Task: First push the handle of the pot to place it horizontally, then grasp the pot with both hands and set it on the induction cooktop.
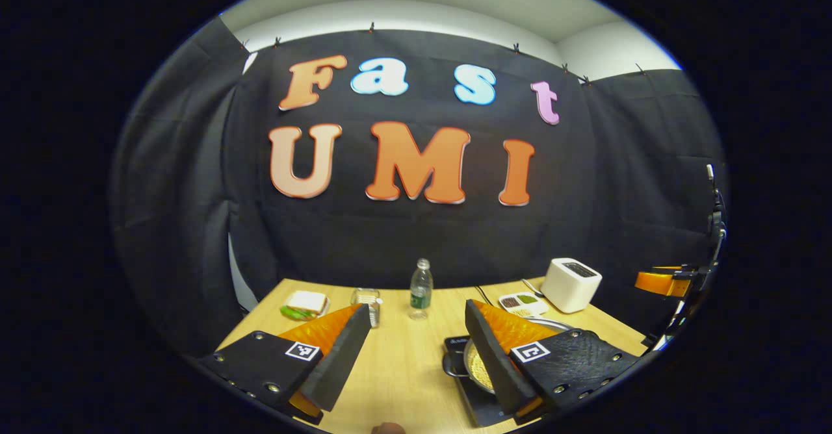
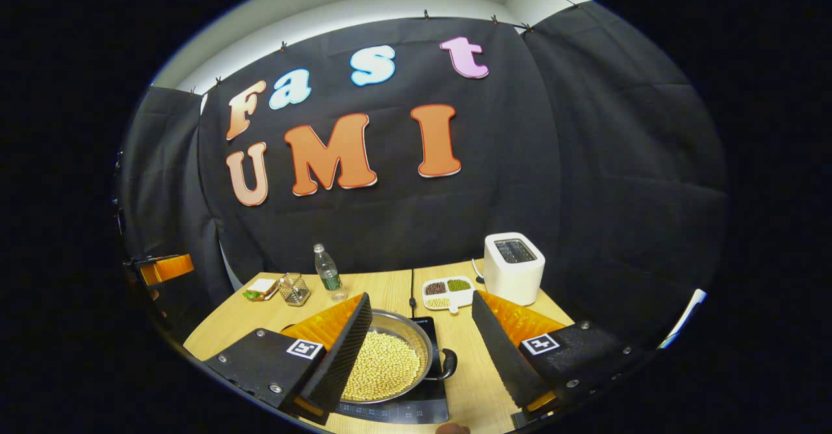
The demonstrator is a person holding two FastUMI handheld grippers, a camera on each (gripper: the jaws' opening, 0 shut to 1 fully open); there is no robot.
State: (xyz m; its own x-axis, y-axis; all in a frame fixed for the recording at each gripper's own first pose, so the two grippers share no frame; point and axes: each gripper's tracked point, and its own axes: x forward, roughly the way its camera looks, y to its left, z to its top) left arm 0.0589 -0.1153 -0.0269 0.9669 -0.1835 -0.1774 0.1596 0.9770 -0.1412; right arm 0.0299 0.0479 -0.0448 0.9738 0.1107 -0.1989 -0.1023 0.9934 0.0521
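Jaws of both grippers spread, empty; pot [image 2: 390, 359] on cooktop [image 2: 416, 408], partly hidden behind fingers [image 2: 338, 356].

One pot [image 2: 390, 362] of pale beans sits lower centre on one induction cooktop [image 2: 406, 408]. Across the middle of the one desk [image 2: 390, 291]: one plastic bottle [image 2: 327, 269], one toaster [image 2: 513, 267], one three-part dish [image 2: 447, 293], one sandwich [image 2: 261, 288], one small glass jar [image 2: 294, 289].
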